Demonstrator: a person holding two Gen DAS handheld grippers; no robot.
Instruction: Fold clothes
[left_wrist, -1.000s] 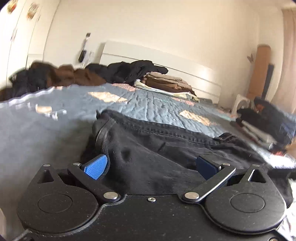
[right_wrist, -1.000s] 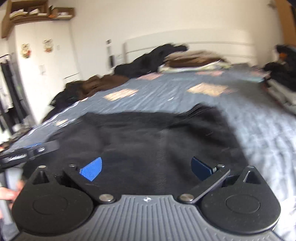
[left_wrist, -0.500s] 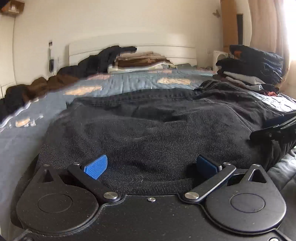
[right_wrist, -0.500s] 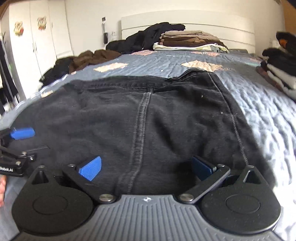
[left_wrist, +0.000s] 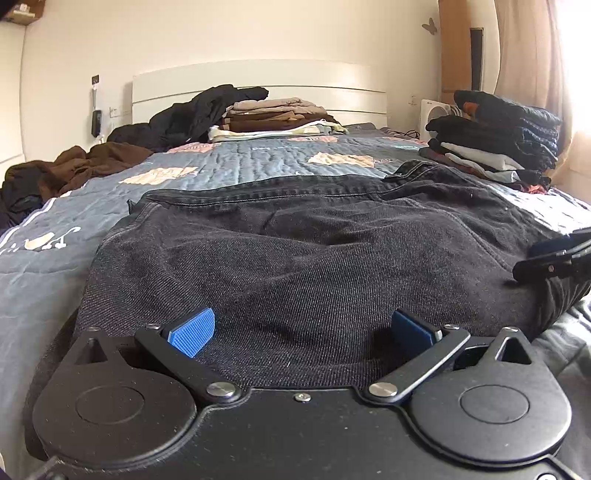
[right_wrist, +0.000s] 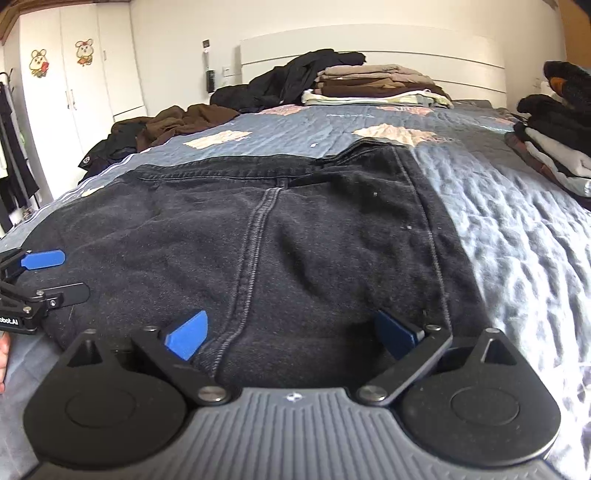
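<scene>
Black jeans (left_wrist: 314, 240) lie spread flat on the blue quilted bed (left_wrist: 258, 158), waistband toward the headboard. My left gripper (left_wrist: 301, 328) is open and low over the jeans' near left edge, with denim between its blue pads and no pinch on it. My right gripper (right_wrist: 290, 332) stands wide at the near edge by the centre seam of the jeans (right_wrist: 295, 221). Its jaws are closing, with cloth lying between the pads, which do not press on it. Each gripper shows in the other's view: the left gripper (right_wrist: 51, 275) and the right gripper (left_wrist: 554, 254).
A folded stack (left_wrist: 273, 118) sits by the white headboard beside a loose dark heap (left_wrist: 192, 114). Brown and black clothes (left_wrist: 85, 162) lie along the bed's left side. Another folded pile (left_wrist: 495, 140) is on the right. A white wardrobe (right_wrist: 85, 74) stands at the left.
Both grippers came down toward the near edge of the jeans, and the blurred views have steadied. The left gripper rolled level. The right jaws have narrowed slightly.
</scene>
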